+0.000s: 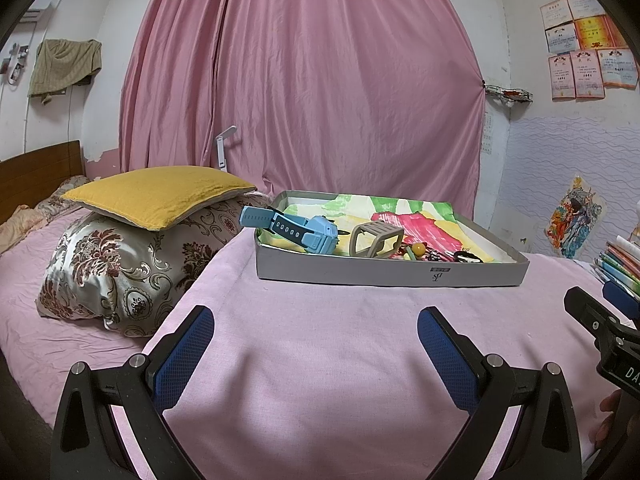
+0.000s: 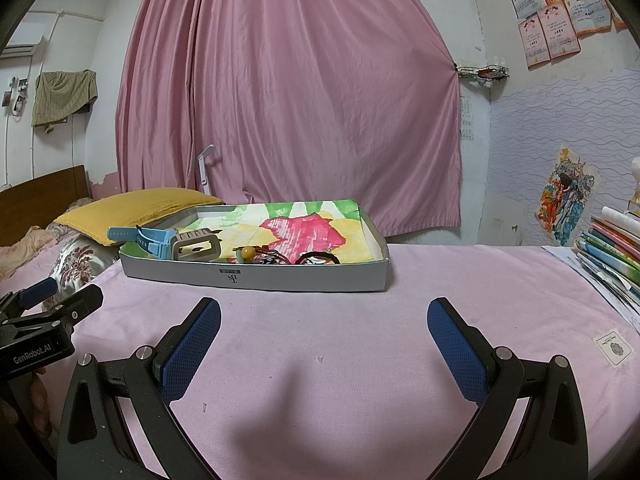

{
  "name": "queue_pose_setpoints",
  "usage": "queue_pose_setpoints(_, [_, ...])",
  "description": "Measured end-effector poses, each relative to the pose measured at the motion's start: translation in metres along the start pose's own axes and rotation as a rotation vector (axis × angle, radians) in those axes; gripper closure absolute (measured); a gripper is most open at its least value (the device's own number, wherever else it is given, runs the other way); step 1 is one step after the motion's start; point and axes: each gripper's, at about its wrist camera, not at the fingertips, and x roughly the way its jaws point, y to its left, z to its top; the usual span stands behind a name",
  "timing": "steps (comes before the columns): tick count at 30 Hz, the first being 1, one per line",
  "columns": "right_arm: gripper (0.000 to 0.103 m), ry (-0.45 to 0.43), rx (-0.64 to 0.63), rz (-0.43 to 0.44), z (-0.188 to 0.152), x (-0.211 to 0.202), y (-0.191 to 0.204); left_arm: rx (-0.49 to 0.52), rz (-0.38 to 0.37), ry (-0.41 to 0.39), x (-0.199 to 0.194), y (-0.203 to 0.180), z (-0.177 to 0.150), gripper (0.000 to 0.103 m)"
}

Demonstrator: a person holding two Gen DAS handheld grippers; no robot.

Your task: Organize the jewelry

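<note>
Left wrist view: my left claw (image 1: 316, 344) and right claw (image 2: 324, 336) both gape empty above the pink bed (image 1: 320, 360). Blue watch (image 1: 308, 234), grey band (image 1: 374, 240) and beads (image 1: 418, 249) lie together in the tray (image 1: 392, 274); sorted or unsorted, I can't judge.

Pink curtain (image 1: 304, 80), yellow cushion (image 1: 160, 194) atop floral pillow (image 1: 120, 268), stacked books (image 2: 612, 252), wall certificates (image 1: 584, 46)
</note>
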Motion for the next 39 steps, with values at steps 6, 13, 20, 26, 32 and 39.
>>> queue_pose_setpoints(6, [0.002, 0.001, 0.0, 0.0, 0.0, -0.0001, -0.0002, 0.0, 0.0, 0.0, -0.0002, 0.0002, 0.0, 0.001])
queue_pose_setpoints(13, [0.002, 0.001, 0.0, -0.001, -0.0007, -0.0005, 0.0003, 0.0, 0.0, 0.0, 0.0001, 0.0003, 0.0, 0.001])
queue_pose_setpoints(20, [0.002, 0.001, 0.001, -0.001, -0.0011, -0.0005, 0.0004, 0.0, 0.0, 0.0, -0.0001, 0.0003, -0.0001, 0.001])
queue_pose_setpoints(26, [0.002, 0.001, 0.001, -0.001, -0.0008, -0.0004, 0.0002, -0.003, 0.007, 0.003, 0.0006, 0.0, 0.0, 0.001])
queue_pose_setpoints(32, [0.002, 0.001, 0.001, -0.001, -0.0008, -0.0006, 0.0002, 0.015, 0.016, 0.01, 0.0023, -0.0034, 0.0013, 0.001])
queue_pose_setpoints(39, [0.002, 0.002, 0.001, -0.001, -0.0008, -0.0009, 0.0, 0.028, 0.029, 0.006, 0.003, -0.002, 0.0018, 0.001])
